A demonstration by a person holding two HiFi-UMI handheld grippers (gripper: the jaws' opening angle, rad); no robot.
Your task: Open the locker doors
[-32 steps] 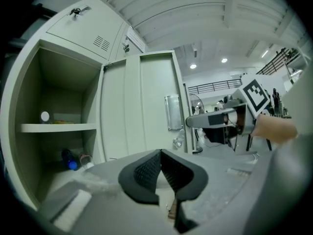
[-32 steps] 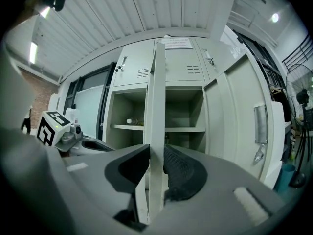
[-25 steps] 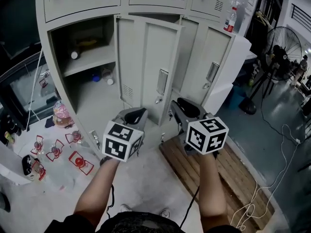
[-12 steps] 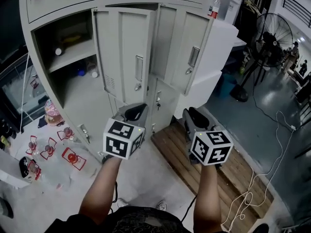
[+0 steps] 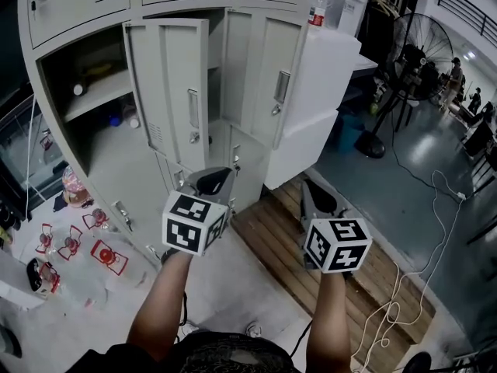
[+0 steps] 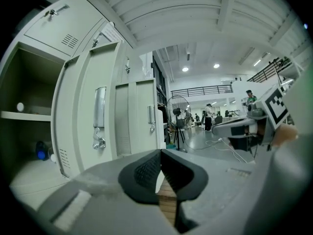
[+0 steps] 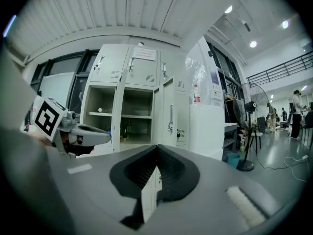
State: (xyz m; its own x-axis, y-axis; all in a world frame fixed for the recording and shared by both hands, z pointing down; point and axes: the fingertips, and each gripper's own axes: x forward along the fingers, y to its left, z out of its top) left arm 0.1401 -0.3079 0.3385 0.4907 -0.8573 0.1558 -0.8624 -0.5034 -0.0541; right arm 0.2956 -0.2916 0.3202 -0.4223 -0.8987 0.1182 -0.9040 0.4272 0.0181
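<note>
Slatted wood pallet [image 5: 272, 243] by grey sheet-metal lockers [image 5: 78, 6], rect. doors [image 5: 167, 84] ajar.

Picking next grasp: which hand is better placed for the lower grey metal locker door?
Likely left. The left gripper points at the lower grey metal locker door, near its latch; the right gripper hangs aside over the brown wooden pallet. Both have shut fingers.

A wooden pallet [image 5: 270, 243] lies on the floor beside a white cable [image 5: 388, 313], a standing fan [image 5: 413, 53] beyond
</note>
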